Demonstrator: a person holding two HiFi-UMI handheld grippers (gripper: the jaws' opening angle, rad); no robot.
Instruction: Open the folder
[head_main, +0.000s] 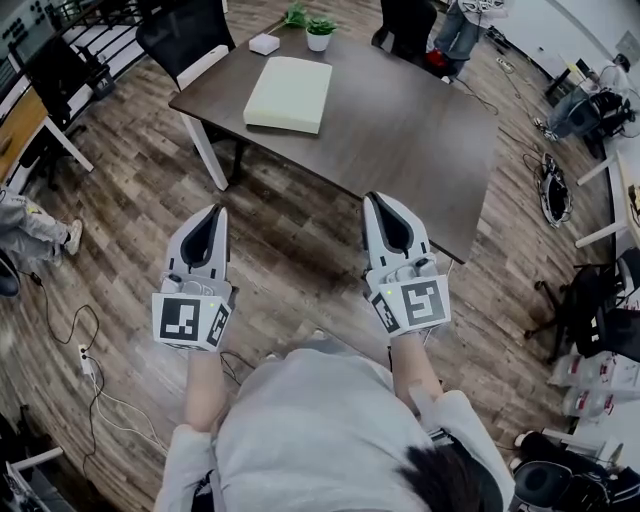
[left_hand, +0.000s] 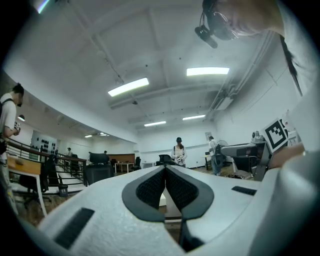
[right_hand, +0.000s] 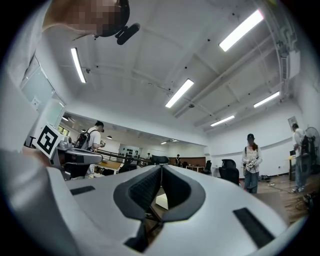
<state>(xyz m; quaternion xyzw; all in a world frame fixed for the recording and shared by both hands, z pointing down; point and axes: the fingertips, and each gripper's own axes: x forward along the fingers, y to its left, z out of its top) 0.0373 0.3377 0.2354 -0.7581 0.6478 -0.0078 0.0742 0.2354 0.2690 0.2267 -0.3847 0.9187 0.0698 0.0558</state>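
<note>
The folder (head_main: 290, 93), pale yellow-white and closed, lies flat on the far left part of the dark brown table (head_main: 400, 130). My left gripper (head_main: 216, 211) hangs over the wooden floor short of the table's near edge, shut with nothing in it. My right gripper (head_main: 379, 198) is level with it to the right, its tips at the table's near edge, also shut and empty. In the left gripper view the jaws (left_hand: 165, 167) meet at their tips. The right gripper view shows the same shut jaws (right_hand: 161, 166), with a pale sliver of the folder (right_hand: 162, 200) behind them.
A small white box (head_main: 264, 43) and two potted plants (head_main: 320, 32) stand at the table's far end. A black chair (head_main: 185, 35) is at the far left corner. People stand beyond the table (head_main: 458, 30). Cables and a power strip (head_main: 87, 365) lie on the floor at left.
</note>
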